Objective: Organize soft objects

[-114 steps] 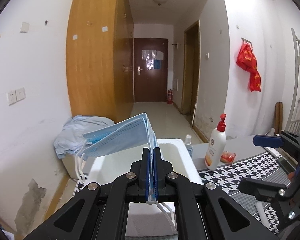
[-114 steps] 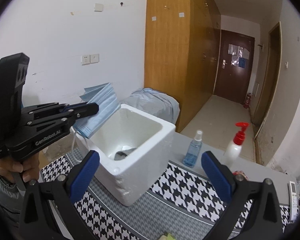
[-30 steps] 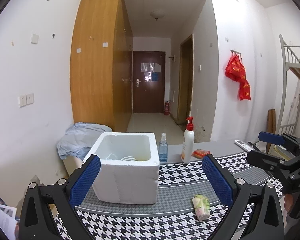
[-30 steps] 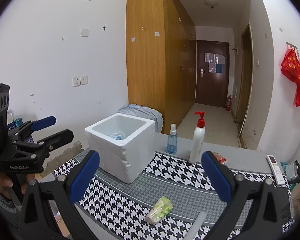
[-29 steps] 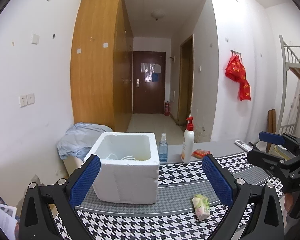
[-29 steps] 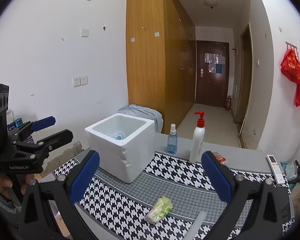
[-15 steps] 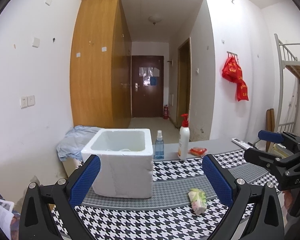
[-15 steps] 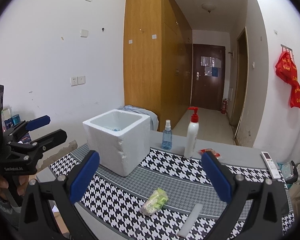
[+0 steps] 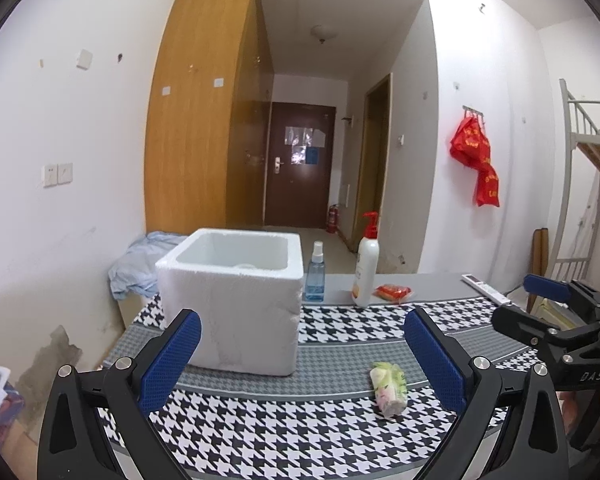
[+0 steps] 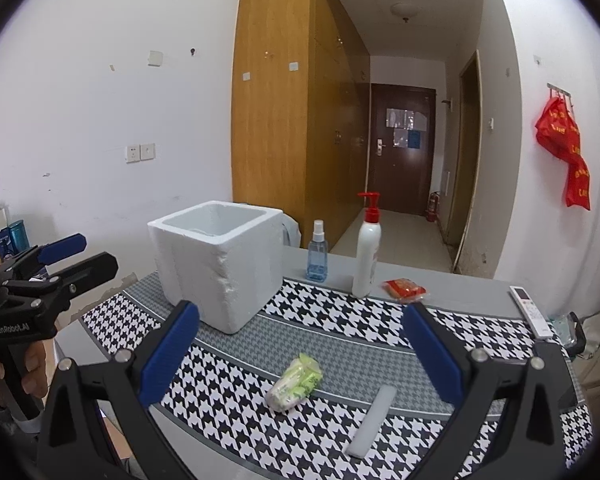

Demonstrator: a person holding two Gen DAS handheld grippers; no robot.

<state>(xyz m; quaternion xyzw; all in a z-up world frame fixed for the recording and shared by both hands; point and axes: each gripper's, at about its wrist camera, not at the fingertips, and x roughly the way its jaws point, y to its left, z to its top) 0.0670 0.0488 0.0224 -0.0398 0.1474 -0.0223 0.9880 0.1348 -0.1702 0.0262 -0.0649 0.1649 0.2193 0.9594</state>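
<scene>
Both the left gripper (image 9: 302,354) and right gripper (image 10: 300,344) spread wide, empty, above the checked surface (image 10: 340,320). Green-white tissue pack (image 10: 295,382) lies between right gripper's fingers, toward 6 o'clock; foam box (image 10: 220,260) at 11 o'clock.

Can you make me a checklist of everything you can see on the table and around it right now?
Surface: table with houndstooth cloth.
Job's things: white foam box upright, open-topped; green-and-white soft packet lying on the cloth, apart from the box.
Clutter: blue spray bottle, pump bottle, red packet, remote, white strip.
Grippers: left gripper open, empty; right gripper open, empty.
Cables: nothing seen.
Surroundings: wooden wardrobe, dark door, red bags hanging on the wall.
</scene>
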